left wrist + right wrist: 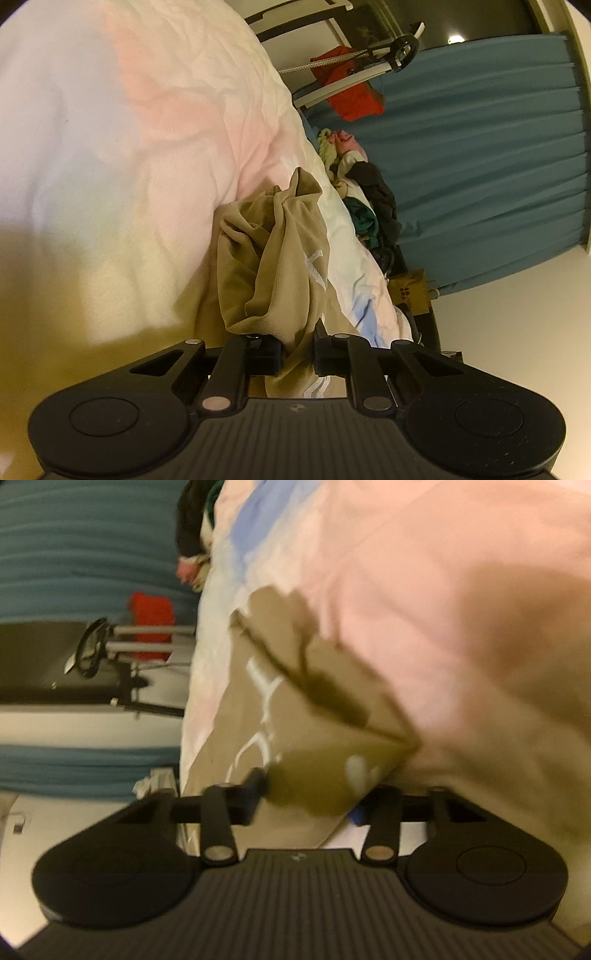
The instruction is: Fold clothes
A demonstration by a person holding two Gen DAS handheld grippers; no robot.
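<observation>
One tan garment [273, 254] with white print, bunched, lies on a pastel bedcover [122, 140] (pink, white, pale blue patches). Two grippers, one per view. Left gripper [297, 345]: jaws close together, clamped on a fold of the tan garment, cloth passing between the fingers [320, 334] and down toward the gripper body. Right gripper [312, 797]: the same garment [314, 720] fills the gap between its fingers [255, 781], but the frame is motion-blurred and the jaws stand fairly wide, so cannot tell whether it actually grips.

Counts: one pile of mixed clothes [365, 195] at the far edge of the bed (dark, green, pink, yellowish pieces, number unclear); one red cloth [351, 88] hanging on a rack [369, 70]; one blue curtain [480, 147]; one brown paper bag [412, 291] by the bed.

Left view only: paper bag, sharp detail of the garment's ribbed hem, most of the pile. Right view only: the garment's white print spread longer across flatter cloth, a large pink area of bedcover [424, 572], a dark crease shadow over the garment. Both show the red cloth [153, 616], rack [147, 638], curtain [81, 535].
</observation>
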